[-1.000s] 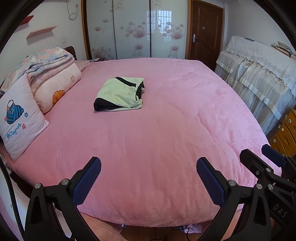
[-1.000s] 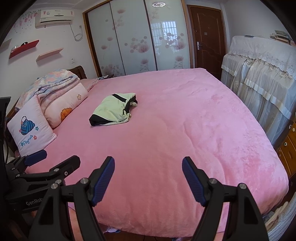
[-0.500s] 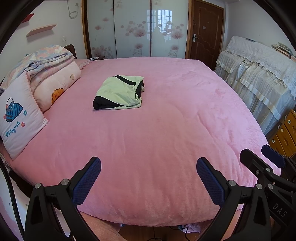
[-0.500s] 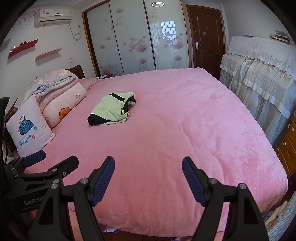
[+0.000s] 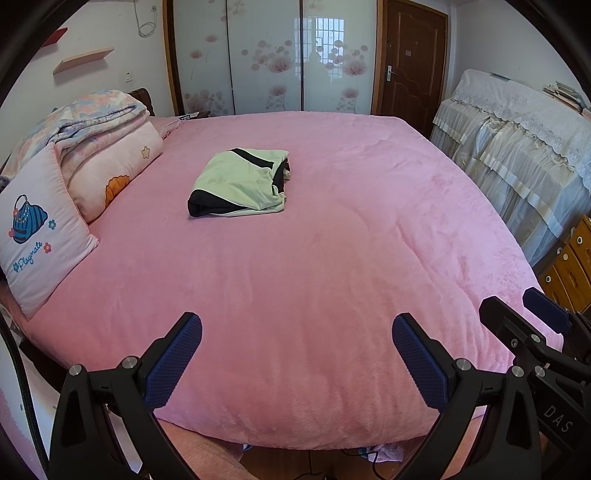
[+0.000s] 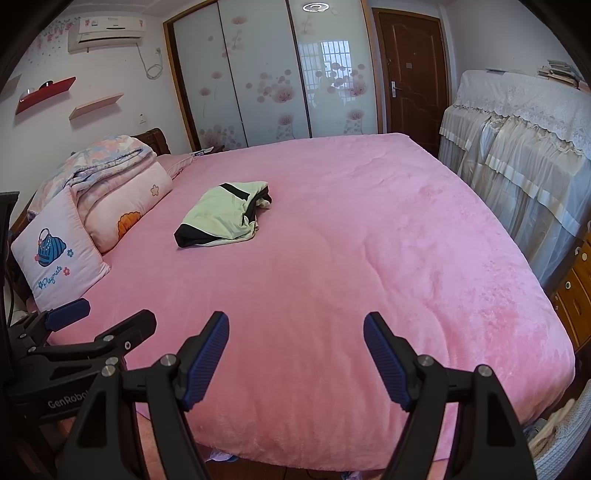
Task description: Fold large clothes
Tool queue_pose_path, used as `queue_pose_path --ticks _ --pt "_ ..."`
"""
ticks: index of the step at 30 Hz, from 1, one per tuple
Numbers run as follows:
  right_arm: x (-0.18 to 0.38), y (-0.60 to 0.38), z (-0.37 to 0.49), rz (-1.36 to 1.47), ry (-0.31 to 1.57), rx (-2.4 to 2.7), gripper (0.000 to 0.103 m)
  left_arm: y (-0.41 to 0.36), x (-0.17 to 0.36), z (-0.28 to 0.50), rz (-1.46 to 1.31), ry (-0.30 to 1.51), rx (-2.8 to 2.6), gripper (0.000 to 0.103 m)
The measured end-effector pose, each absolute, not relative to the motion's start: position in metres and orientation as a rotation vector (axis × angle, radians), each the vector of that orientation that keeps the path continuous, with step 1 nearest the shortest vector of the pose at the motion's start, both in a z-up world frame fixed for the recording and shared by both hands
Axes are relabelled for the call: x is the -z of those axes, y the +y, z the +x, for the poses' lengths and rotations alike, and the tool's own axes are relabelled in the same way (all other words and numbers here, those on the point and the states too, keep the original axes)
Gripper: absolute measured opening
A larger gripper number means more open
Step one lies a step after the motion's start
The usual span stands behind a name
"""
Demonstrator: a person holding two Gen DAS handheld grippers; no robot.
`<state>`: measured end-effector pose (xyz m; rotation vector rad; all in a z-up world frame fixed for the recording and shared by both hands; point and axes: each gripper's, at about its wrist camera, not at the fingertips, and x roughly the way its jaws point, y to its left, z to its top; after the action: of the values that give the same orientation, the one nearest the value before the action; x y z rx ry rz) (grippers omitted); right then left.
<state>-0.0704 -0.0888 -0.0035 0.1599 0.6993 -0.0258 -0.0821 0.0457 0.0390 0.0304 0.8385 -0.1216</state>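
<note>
Nearest, above the foot edge of the bed: left gripper (image 5: 297, 350), black frame with blue ribbed pads, jaws spread wide, nothing between them; right gripper (image 6: 296, 349), same build, jaws likewise released and empty; each seen also at the edge of the other's view, side by side and apart.

Beneath and beyond both: plush pink bedspread (image 5: 332, 277), smooth, covering the whole bed.

Mid-bed, left of centre, well apart from both grippers: folded pale green garment with black panels (image 5: 240, 182), lying flat in a compact bundle on the bedspread, black edge toward the near left corner, touched by neither gripper.

Left side, by the headboard: square pink cushion with blue handbag motif (image 5: 35, 236), leaning against a pink pillow printed with orange flower (image 5: 110, 173); folded floral quilt in pastel colours (image 5: 92, 110) stacked on top.

Right side: tall furniture draped in cream lace cover (image 6: 524, 147); wooden drawer unit with round knobs (image 5: 570, 266) just beside it.

Farthest: frosted sliding wardrobe doors with pink blossom print (image 6: 266, 74); brown wooden door (image 6: 410, 70); white wall-mounted air conditioner (image 6: 109, 33).
</note>
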Motion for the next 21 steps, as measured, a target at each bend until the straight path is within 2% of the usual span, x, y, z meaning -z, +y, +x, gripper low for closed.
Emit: queue_pose_path --ticks 21 --pt "0.0055 -0.0904 -0.0706 0.160 0.703 0.025 0.076 0.0459 -0.0362 -0.0771 0.044 0.845 0.122 0.102"
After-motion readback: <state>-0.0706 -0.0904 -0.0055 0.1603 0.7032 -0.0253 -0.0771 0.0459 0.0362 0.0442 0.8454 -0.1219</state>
